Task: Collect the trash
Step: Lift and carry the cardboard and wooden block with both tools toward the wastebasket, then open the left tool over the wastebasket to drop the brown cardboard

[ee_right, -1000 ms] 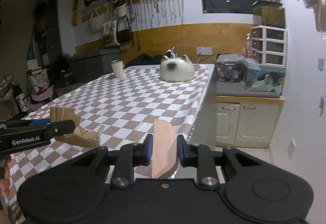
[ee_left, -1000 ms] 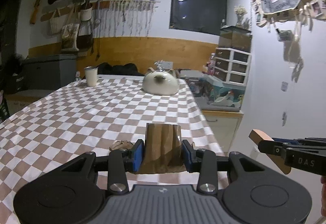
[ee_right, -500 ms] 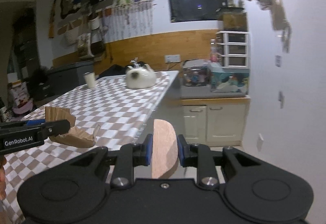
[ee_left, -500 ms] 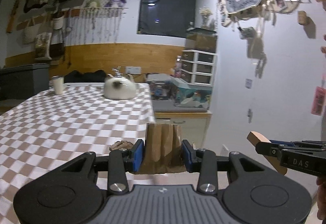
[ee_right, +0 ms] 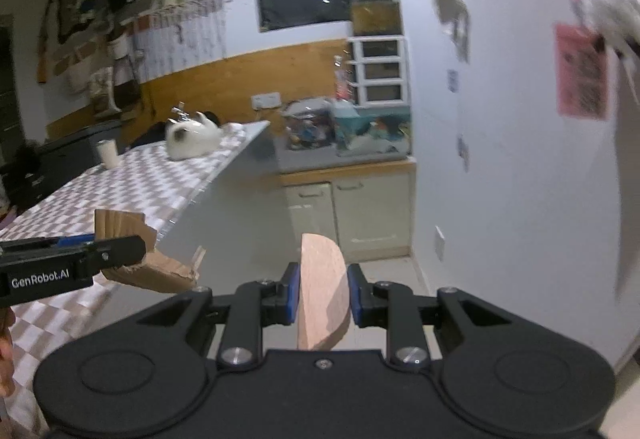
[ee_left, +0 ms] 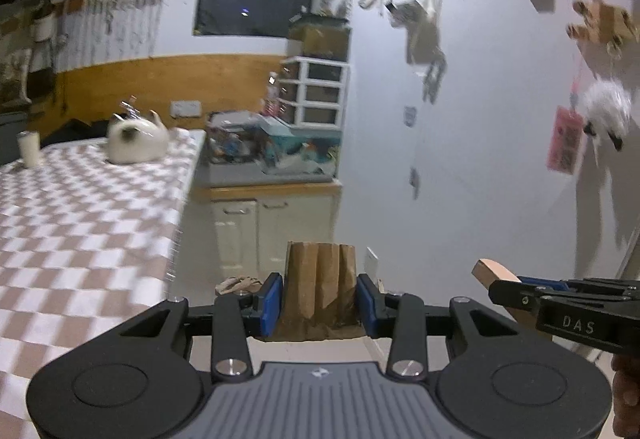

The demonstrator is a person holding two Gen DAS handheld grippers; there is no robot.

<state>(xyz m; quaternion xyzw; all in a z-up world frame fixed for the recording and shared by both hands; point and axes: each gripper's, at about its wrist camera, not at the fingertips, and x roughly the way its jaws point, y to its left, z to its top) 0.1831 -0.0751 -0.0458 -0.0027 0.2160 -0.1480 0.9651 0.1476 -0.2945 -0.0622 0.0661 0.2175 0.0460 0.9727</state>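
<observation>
My left gripper (ee_left: 319,297) is shut on a crumpled brown paper bag (ee_left: 320,281), which stands upright between the blue pads. From the right wrist view the same bag (ee_right: 132,263) juts out of the left gripper (ee_right: 120,253) at the left edge. My right gripper (ee_right: 323,297) is shut on a flat, rounded piece of light wood (ee_right: 322,289). In the left wrist view that wood piece (ee_left: 496,279) shows at the right, clamped in the right gripper (ee_left: 504,289). Both grippers hang off the table's right side, over the floor.
The checkered table (ee_left: 80,223) lies to the left, with a white cat-shaped pot (ee_left: 134,139) and a cup (ee_left: 29,148) at its far end. Ahead stand a low cabinet (ee_left: 272,223) with cluttered boxes and white drawers (ee_left: 316,91). A white wall (ee_left: 480,159) with hanging decorations runs along the right.
Both grippers have swung to the right, away from over the table toward the cabinet and wall. Each keeps its hold, the bag on the left and the wood on the right.
</observation>
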